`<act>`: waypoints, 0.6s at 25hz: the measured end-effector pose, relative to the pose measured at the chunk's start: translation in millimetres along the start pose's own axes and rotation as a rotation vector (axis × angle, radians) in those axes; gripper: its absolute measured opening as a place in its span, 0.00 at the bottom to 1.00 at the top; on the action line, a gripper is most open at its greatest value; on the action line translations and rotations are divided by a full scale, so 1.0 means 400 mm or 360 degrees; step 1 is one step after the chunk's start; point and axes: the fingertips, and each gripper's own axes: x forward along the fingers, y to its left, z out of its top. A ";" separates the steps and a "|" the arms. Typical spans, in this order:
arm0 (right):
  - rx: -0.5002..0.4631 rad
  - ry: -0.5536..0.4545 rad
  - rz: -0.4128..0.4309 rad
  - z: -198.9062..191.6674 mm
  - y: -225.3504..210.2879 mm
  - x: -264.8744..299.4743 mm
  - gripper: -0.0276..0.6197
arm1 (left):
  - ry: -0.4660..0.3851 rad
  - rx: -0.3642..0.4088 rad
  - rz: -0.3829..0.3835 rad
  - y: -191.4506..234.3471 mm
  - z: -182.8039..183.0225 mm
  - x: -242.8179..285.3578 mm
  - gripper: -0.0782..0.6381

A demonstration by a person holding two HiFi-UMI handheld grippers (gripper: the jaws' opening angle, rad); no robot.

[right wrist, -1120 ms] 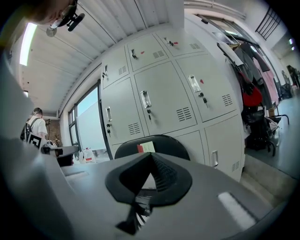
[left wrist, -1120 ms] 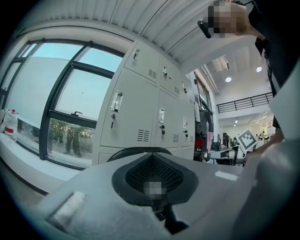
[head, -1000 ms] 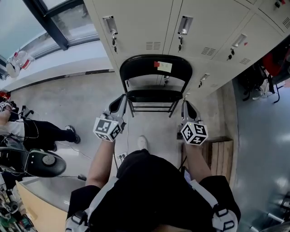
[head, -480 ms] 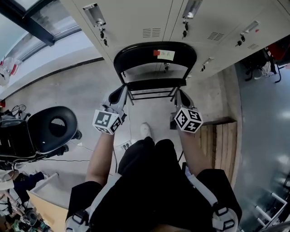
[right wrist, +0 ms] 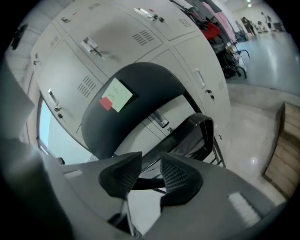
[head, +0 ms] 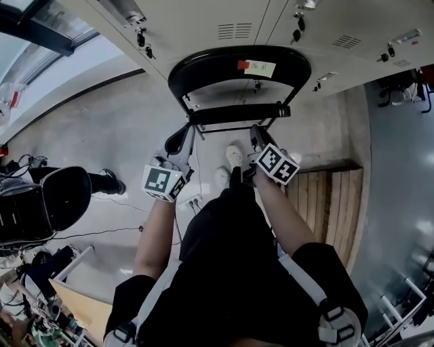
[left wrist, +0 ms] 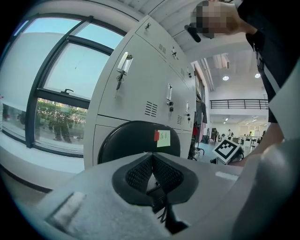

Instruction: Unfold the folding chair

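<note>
In the head view, the folding chair (head: 239,68) stands on the floor (head: 122,129) with its back to the grey lockers (head: 203,20), straight ahead of us and between our two hands. Its seat (head: 237,112) shows only as a dark bar under the backrest (head: 203,68), so we judge it not yet swung down. The left gripper (head: 182,139) sits just beside the left side of the frame, and the right gripper (head: 255,137) just beside the right end of the seat. Whether either one touches the chair, we cannot tell here. A wooden pallet (head: 332,203) lies to the right.

In the left gripper view, the fingers (left wrist: 138,173) are pressed together with nothing between them. The chair's rounded backrest, with its paper note (left wrist: 163,137), rises just beyond.

In the right gripper view, the fingers (right wrist: 179,176) stand apart, having just been opening. A dark tube (right wrist: 146,183) of the chair crosses the gap beyond them, but the pads press on nothing. The seat hangs tilted, nearly edge on.

We expect the chair to be stiff and fairly weighty. Its painted metal frame could slip in the pads, and the legs could skid on the smooth floor. We judge the seat's front edge the best hold, with the other hand steadying the backrest, well clear of the hinges.
</note>
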 end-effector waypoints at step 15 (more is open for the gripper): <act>0.0783 0.0209 -0.0183 -0.079 -0.035 0.234 0.43 | 0.0105 -0.0022 0.0105 0.117 -0.009 0.028 0.11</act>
